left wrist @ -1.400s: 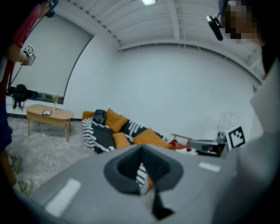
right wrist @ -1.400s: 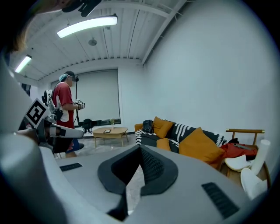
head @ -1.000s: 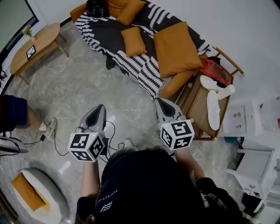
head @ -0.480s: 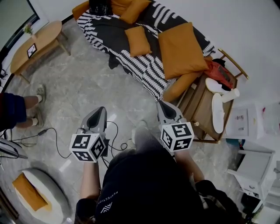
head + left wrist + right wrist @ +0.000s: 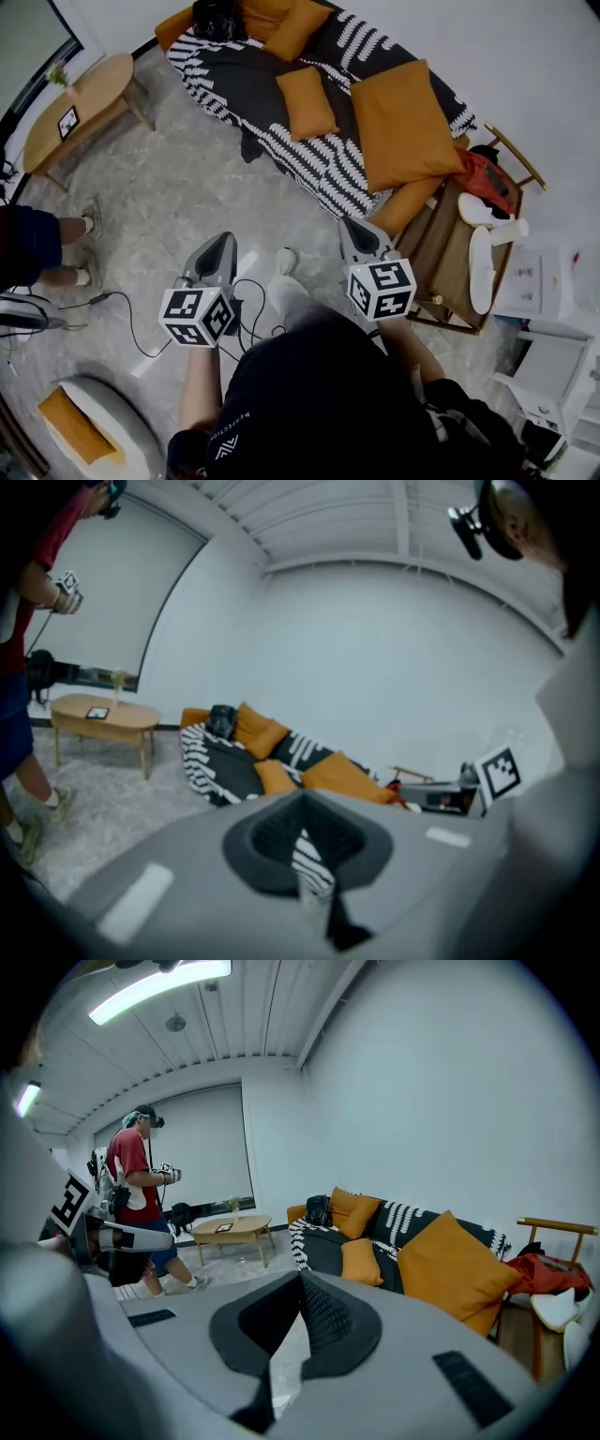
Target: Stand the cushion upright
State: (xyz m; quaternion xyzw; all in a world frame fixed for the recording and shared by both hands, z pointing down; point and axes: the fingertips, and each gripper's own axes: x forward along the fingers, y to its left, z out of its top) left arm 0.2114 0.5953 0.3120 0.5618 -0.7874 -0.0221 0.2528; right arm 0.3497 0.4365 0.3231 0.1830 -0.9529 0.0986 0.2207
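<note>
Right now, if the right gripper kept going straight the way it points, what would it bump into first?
The right gripper would most likely meet the striped blanket over the sofa's front edge; depth is unclear, so the floor before it is possible.

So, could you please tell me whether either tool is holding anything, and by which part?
Nothing is held: the grey left tool and the grey right tool are both shut and empty.

Small orange cushion [image 5: 307,101] flat on sofa [image 5: 234,80]
</note>
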